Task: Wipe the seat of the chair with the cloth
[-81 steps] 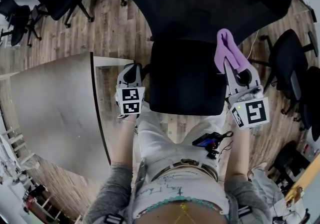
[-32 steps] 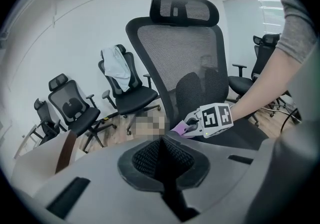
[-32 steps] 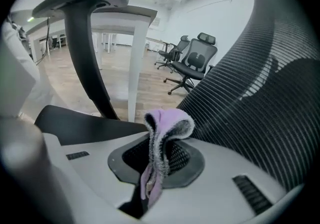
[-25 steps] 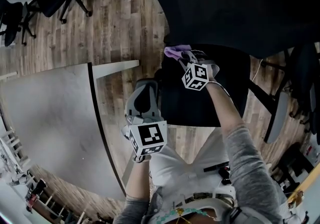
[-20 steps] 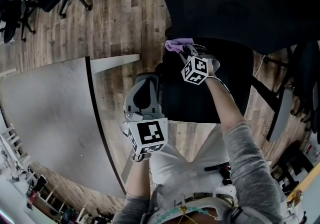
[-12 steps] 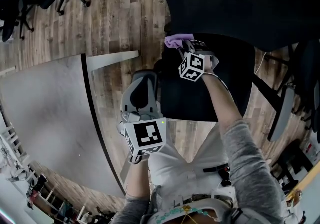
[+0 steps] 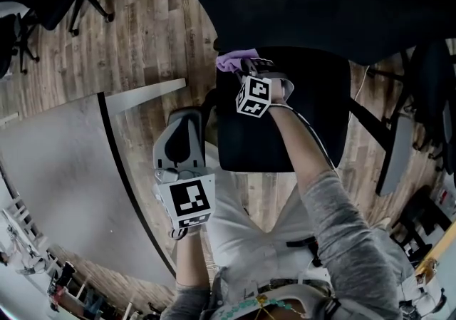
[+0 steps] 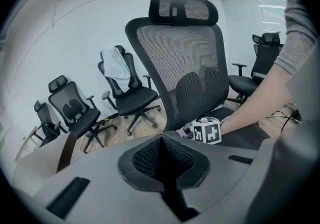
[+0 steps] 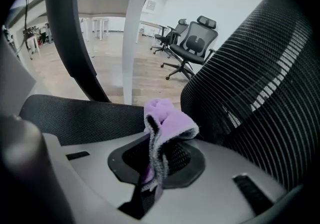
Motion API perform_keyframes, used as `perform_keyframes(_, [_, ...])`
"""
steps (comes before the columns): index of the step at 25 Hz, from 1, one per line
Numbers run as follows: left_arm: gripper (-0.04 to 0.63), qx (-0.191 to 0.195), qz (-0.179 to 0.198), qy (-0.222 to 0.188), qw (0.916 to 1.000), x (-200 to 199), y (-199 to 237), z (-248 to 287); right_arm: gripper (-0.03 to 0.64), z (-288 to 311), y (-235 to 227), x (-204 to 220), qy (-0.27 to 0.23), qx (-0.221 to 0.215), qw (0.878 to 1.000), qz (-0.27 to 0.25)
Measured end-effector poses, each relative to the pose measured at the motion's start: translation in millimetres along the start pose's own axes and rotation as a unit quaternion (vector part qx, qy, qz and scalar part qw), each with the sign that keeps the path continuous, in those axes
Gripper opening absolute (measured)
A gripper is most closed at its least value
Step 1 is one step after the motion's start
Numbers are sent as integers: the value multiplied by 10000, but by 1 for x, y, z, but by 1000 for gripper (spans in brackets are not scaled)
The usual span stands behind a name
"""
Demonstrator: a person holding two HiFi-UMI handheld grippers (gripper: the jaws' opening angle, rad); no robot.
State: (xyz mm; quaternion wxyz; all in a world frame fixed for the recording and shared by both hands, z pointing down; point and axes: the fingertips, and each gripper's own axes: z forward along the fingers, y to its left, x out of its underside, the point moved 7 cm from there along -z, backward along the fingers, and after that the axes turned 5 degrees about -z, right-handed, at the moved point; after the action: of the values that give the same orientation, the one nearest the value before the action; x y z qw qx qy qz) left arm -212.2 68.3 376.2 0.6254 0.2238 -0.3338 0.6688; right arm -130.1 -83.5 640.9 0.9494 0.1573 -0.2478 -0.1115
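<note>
R gripper w/ cloth at the seat's back corner, wipe pass in hand.

Right gripper (image 7: pixel 248 70) has its jaws pinched on the purple cloth (image 9: pixel 167 123), which bunches up just past the tips. The seat (image 9: pixel 85 113) lies below and left of it, and the mesh backrest (image 9: pixel 260 83) is close on its right. Can't tell if the cloth touches the fabric yet. Left gripper (image 7: pixel 187 117) has its jaws pressed together w/ nothing between, held off the seat's side, well back from the cloth. To do it well, prob. tip the R jaws down so the cloth wad, not the plastic, bears on the seat. Then pull long overlapping strokes from the backrest side toward the near edge. Hold the pinch firm, since mesh may drag the cloth out. The chair may swivel, so the L gripper could steady it.
</note>
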Motion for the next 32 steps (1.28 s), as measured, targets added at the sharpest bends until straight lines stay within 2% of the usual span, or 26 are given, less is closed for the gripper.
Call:
perform_keyframes(9, [8, -16, 33, 3, 10000, 0, 0, 0, 48, -1, 1, 5, -23, 38, 10000, 88])
perform_keyframes(32, [8, -76, 95, 11, 9999, 0, 0, 1, 48, -14, -7, 67, 490, 130, 9977, 460])
